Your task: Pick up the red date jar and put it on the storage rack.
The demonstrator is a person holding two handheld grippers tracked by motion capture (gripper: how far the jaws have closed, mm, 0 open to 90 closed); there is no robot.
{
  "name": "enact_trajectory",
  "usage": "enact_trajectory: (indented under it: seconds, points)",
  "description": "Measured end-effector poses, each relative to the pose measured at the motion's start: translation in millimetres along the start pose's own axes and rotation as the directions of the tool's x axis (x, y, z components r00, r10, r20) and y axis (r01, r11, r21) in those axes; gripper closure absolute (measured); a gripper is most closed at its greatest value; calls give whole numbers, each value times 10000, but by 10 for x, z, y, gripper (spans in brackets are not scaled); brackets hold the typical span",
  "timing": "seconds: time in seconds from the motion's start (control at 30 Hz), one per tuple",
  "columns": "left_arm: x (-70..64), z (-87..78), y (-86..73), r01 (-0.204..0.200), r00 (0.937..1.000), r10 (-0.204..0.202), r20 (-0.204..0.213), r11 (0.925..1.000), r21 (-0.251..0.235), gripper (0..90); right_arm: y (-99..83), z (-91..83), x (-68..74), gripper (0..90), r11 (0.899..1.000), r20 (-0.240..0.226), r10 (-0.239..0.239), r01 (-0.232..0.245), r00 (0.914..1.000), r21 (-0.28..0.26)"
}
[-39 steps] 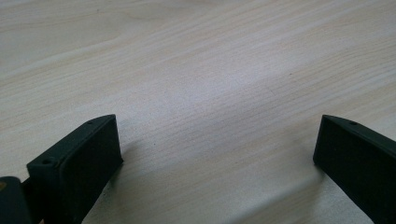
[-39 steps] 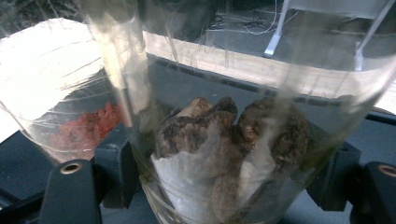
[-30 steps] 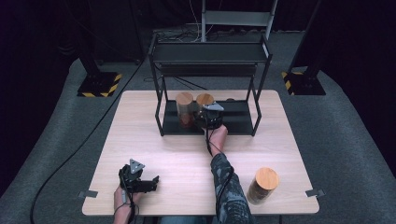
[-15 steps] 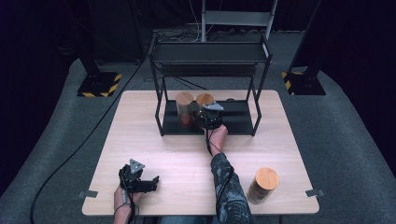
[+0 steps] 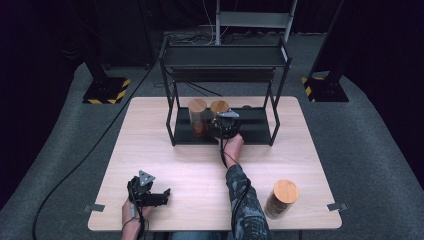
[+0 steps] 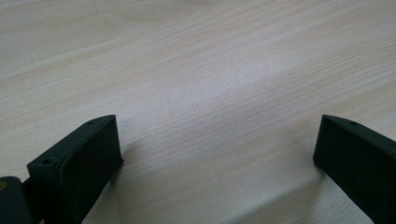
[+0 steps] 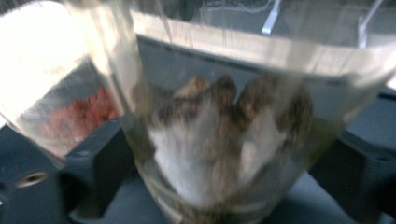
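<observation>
Right tongs (image 5: 223,126) unmoved over the last second, jaws around the jar (image 7: 224,140) on the rack's (image 5: 255,131) lower shelf; second jar (image 5: 197,116) just left. Grip seems set; lift-out likely next. Left tongs (image 5: 150,194) wide, resting on surface (image 6: 201,70).

The bench (image 5: 165,150) is pale wood with fine grain; the rack (image 5: 222,57) is black; the clear jar (image 7: 224,140) holds brown and white pieces; its neighbour (image 7: 60,93) holds red ones; the lids (image 5: 197,105) are tan wood; the fingers (image 6: 79,163) are black.
</observation>
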State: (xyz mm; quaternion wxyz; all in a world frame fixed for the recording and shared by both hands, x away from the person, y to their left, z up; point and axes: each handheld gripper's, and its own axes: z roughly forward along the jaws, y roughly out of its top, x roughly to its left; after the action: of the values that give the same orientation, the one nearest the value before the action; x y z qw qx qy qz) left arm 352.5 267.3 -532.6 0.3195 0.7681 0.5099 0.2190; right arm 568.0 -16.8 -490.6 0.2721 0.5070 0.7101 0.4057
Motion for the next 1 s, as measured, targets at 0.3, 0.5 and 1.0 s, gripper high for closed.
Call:
enact_trajectory:
  seconds: [0.3,0.5,1.0]
  points:
    - [-3,1,0,16,10000,-16,2,10000,-2,2,-33,-168,22,0,9942,-588,466,-406,9972,994]
    - [-3,2,1,38,10000,-38,13,10000,-8,2,-97,-381,61,0,9857,-1064,585,-405,9926,1636]
    - [-1,2,3,-6,10000,6,30,10000,13,1,-545,-960,234,0,9847,-1632,215,73,9864,1739]
